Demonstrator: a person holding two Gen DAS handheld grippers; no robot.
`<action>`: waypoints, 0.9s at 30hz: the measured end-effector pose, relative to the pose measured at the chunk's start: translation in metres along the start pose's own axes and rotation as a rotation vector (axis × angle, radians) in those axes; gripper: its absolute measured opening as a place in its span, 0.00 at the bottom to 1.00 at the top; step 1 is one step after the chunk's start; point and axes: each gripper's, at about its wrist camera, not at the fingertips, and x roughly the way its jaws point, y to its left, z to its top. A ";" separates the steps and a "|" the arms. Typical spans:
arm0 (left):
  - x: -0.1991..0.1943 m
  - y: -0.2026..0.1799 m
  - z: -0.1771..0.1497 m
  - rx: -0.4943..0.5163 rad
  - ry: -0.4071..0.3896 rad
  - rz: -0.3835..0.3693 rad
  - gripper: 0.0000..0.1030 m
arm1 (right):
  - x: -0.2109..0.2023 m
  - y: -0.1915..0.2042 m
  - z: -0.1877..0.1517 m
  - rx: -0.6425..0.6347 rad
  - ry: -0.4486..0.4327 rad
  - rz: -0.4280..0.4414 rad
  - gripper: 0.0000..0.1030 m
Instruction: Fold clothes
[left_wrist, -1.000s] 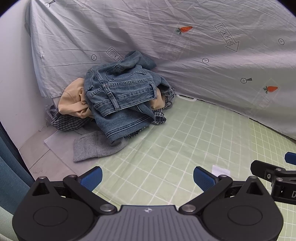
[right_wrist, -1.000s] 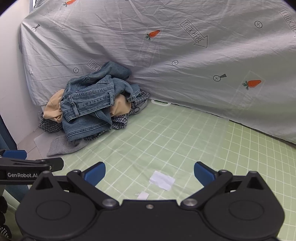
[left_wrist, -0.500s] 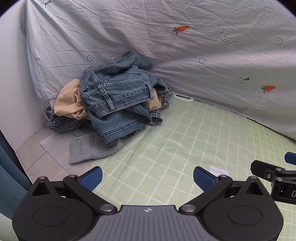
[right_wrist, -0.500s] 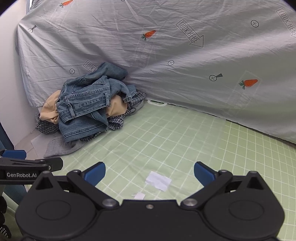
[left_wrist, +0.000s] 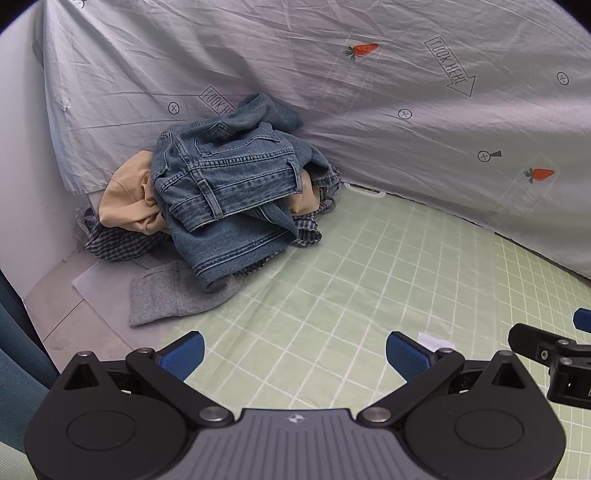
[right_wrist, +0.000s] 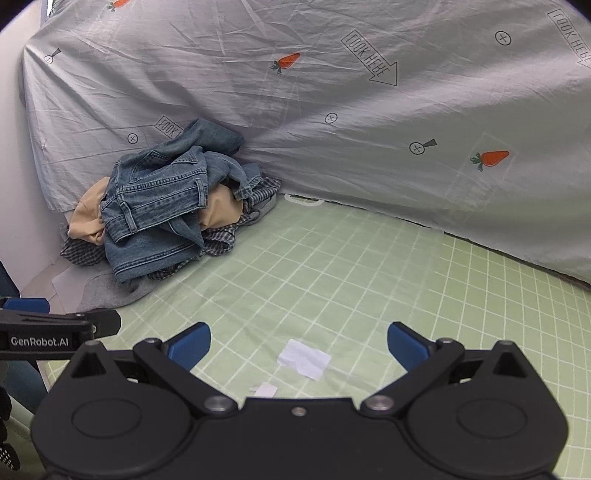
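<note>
A pile of clothes sits in the far left corner of the green grid mat (left_wrist: 351, 280). Blue denim jeans (left_wrist: 229, 184) lie on top, over a tan garment (left_wrist: 125, 199), a checked shirt (left_wrist: 114, 245) and a grey piece (left_wrist: 166, 295). The pile also shows in the right wrist view, with the jeans (right_wrist: 155, 206) on top. My left gripper (left_wrist: 294, 356) is open and empty, low over the mat's near edge. My right gripper (right_wrist: 298, 345) is open and empty, beside it on the right.
A grey printed sheet (left_wrist: 369, 92) hangs behind the mat like a wall. Two small white paper scraps (right_wrist: 304, 359) lie on the mat just ahead of my right gripper. A white wall (left_wrist: 22, 184) and bare floor (left_wrist: 66, 325) lie to the left.
Both grippers have drifted slightly; the pile sits a little lower and further left in both views. Both stay open and empty.
</note>
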 end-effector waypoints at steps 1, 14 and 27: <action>0.002 0.000 0.001 -0.003 0.004 0.002 1.00 | 0.003 -0.001 0.001 -0.002 0.004 -0.002 1.00; 0.062 0.030 0.030 -0.132 0.056 0.073 1.00 | 0.065 -0.025 0.039 -0.062 0.086 -0.037 1.00; 0.151 0.127 0.120 -0.562 -0.039 0.164 1.00 | 0.246 -0.054 0.139 0.291 0.313 0.232 0.99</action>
